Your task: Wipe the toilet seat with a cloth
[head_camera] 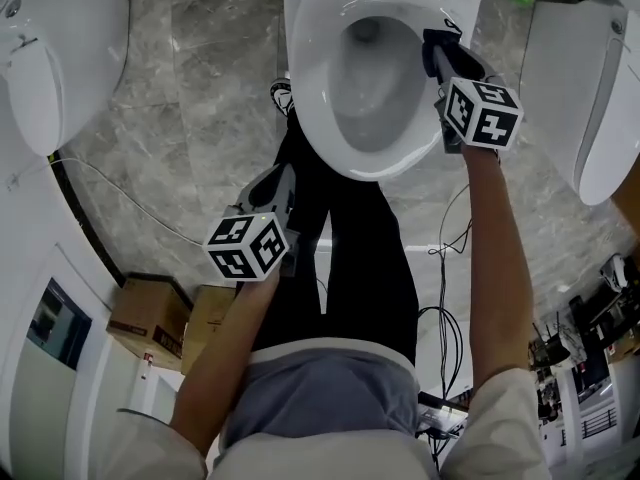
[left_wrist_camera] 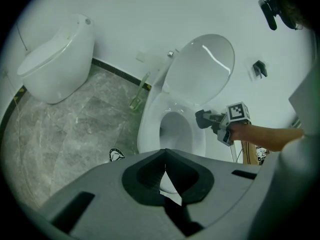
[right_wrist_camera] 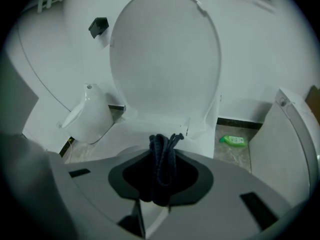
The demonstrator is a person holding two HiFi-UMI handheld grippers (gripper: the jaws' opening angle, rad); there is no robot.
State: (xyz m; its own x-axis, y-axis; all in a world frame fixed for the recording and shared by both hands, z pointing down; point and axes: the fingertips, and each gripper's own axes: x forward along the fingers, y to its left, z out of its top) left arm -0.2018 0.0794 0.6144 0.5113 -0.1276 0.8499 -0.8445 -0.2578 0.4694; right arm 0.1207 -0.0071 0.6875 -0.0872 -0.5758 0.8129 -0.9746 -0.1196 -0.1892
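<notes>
**Step in hand.** The toilet seat [head_camera: 308, 83] is the largest working surface, a white oval ring at 12 o'clock in the head view, with its lid [right_wrist_camera: 165, 54] raised against the wall behind. The cloth [right_wrist_camera: 162, 166] is clamped between the jaws of the right gripper [right_wrist_camera: 162, 186] and sits over the ring at about 2 o'clock. We cannot tell whether it presses on the seat or hangs just above it. We judge the wipe to be part-way round the ring. To do it well, we would lay the cloth flat on the ring, keep the hard jaws off the glaze, and follow the curve in one continuous sweep toward 6 o'clock, overlapping each pass. The left gripper [left_wrist_camera: 166, 176] hangs at 7 o'clock beside the person's leg, jaws together on nothing and well apart from the seat. It need only stay clear.

**Materials and shapes.** The floor [head_camera: 180, 98] is grey veined stone tile, polished and faintly reflective. The seat and bowl are smooth, glossy and white, hard and probably slippery under a dry cloth. A neighbouring toilet [head_camera: 50, 48] of rounded egg form stands at 10 o'clock. Cardboard boxes [head_camera: 150, 318], matt brown, lie at 8 o'clock. The cloth is dark blue, soft and bunched into rope-like folds, so little of it would meet the seat unless spread. A small green bottle [right_wrist_camera: 232, 140] lies on the floor at 3 o'clock in the right gripper view.
</notes>
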